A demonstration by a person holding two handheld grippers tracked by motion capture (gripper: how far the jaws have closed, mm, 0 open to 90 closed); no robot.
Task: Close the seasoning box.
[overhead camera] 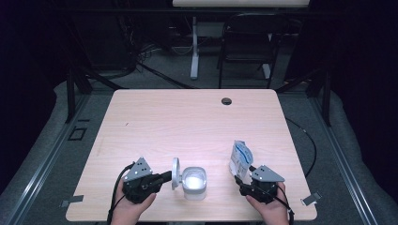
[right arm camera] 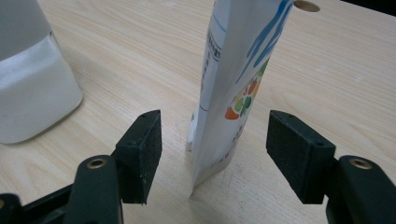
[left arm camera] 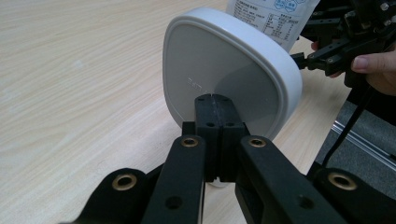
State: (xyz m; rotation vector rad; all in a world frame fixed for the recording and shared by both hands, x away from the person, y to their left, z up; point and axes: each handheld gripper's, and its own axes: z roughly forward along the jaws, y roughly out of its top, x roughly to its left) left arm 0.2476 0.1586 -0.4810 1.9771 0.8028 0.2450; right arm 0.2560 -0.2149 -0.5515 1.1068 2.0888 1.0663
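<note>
Light wood-grain table point(overhead camera: 187, 117) on a grey floor, dark surroundings; black folding chair point(overhead camera: 246, 42) and white table leg point(overhead camera: 194, 47) beyond the far edge, round cable grommet point(overhead camera: 226, 101) near the far edge. Left gripper point(overhead camera: 164, 178) at the near left, held in the left hand point(overhead camera: 131, 208), jaws pointing toward the table's right. Jaws pressed fully together on the rim of a white rounded lid point(overhead camera: 175, 172), lid held on edge, upright, flat inner face toward the gripper camera. Same grip in the left gripper view point(left arm camera: 215, 112): jaw pads meeting at the lower edge of the lid point(left arm camera: 224, 70), no gap between them. White open container point(overhead camera: 194, 183) standing on the table just beside the lid, on its right, bright interior visible from above; touching or apart from the lid: cannot tell. Right gripper point(overhead camera: 239, 177) at the near right, held in the right hand point(overhead camera: 270, 208), jaws pointing toward the far left. White pouch point(overhead camera: 241, 157) with blue print standing upright just ahead of it. In the right gripper view point(right arm camera: 215, 149): jaws spread wide, pouch point(right arm camera: 238, 84) upright between the two pads, clear of both, closer to neither by much; fruit graphic on the pouch face. Container point(right arm camera: 32, 84) at the left edge of that view, well apart from the jaws.
</note>
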